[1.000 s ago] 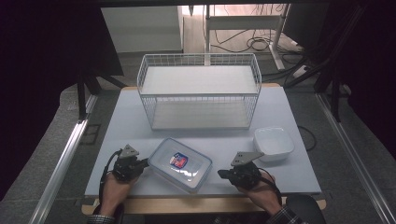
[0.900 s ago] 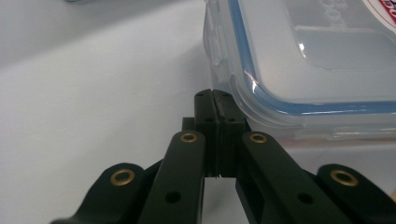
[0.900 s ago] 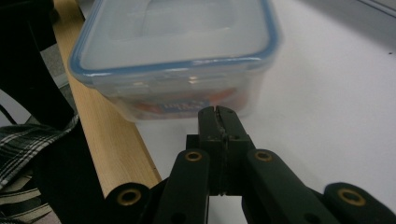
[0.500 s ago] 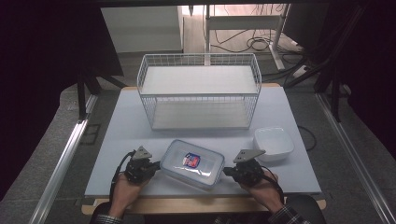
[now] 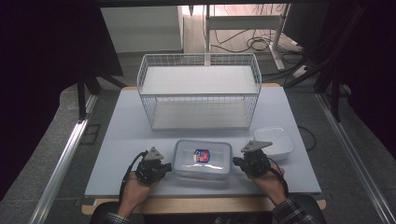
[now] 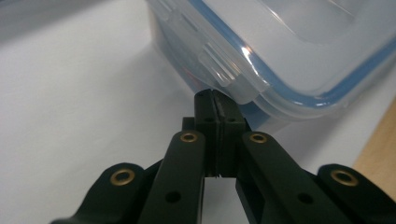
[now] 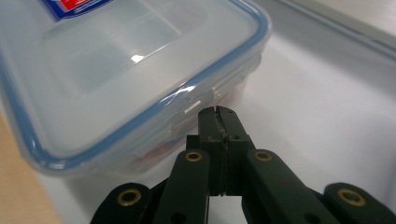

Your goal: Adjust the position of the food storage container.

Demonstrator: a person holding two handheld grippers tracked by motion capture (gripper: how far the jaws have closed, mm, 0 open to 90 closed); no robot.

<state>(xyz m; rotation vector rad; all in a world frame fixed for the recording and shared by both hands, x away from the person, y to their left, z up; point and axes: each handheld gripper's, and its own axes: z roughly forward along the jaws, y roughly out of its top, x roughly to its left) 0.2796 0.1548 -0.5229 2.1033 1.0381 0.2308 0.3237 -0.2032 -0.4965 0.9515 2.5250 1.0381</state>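
The right gripper (image 7: pixel 218 112) has its two black jaws pressed together with nothing between them, their tips right at the side latch of a clear plastic box (image 7: pixel 116 70) with a blue-rimmed lid, which sits on the white table (image 7: pixel 327 116)

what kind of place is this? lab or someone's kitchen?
Likely a lab recording station: a white table in a dark bay, loose cables on the floor behind, metal rails alongside.
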